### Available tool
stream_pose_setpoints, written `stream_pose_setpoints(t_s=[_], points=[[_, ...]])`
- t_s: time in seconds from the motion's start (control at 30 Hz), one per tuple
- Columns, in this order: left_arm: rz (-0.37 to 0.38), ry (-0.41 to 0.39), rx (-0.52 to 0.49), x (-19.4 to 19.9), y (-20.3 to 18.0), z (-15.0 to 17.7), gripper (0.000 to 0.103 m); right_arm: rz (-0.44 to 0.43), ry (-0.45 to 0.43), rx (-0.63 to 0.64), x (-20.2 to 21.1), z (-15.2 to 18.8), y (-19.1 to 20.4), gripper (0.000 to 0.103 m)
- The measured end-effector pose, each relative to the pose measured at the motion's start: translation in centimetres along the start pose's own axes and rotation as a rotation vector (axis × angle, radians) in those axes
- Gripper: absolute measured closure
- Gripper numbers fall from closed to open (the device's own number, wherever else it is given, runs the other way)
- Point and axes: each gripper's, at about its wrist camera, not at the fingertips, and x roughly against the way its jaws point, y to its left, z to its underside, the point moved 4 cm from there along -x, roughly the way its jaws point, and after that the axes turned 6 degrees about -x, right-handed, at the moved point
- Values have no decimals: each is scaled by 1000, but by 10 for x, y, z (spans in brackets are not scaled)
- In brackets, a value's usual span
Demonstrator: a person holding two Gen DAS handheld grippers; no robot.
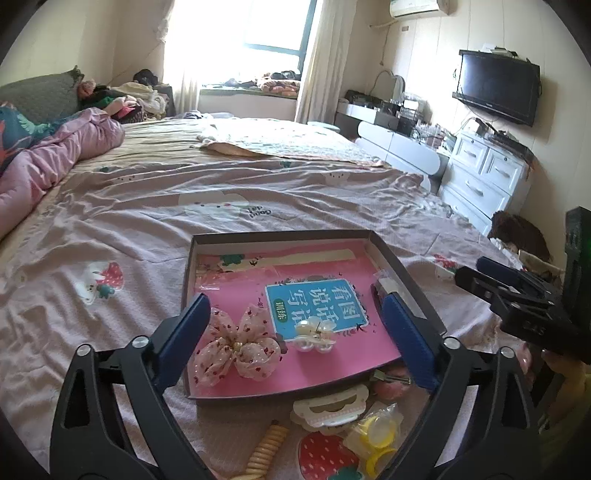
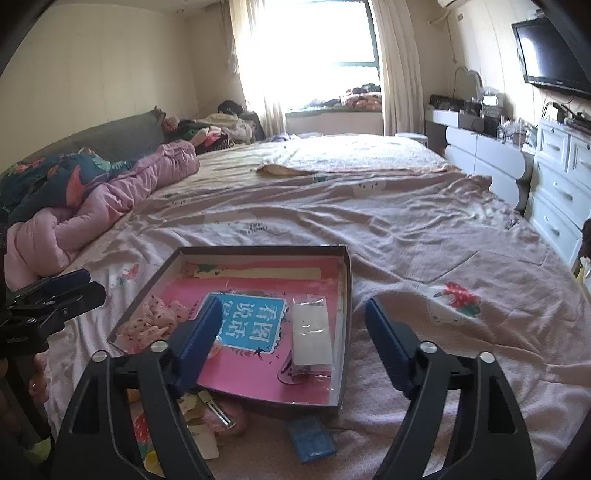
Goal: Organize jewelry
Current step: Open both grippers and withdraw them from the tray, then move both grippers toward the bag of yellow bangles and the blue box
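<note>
While both jaws gape empty, a sheer pink bow [image 1: 236,345] — red-dotted, seemingly — lies boxed.

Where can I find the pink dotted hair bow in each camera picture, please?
Left wrist view: the pink dotted hair bow lies in the box's near-left corner, beside the left finger.
Right wrist view: bow at the box's left wall, partly hidden by a finger.
Shared landmark: the blue label on the pink book.

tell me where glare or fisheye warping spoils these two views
Left wrist view: the window is blown out white, and the box edges bow. Right wrist view: the window washes out too, while the left gripper sits dim at the frame edge.
</note>
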Motion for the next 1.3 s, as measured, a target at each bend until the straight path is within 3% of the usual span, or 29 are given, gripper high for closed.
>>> stream_pose_setpoints(t_s=[0.43,1.3], points=[[8,-73,47,45,1,3,12,-6,-80,61,48,7,19,22],[-44,-41,69,78,4,55,12,20,-26,121,82,56,18,22]])
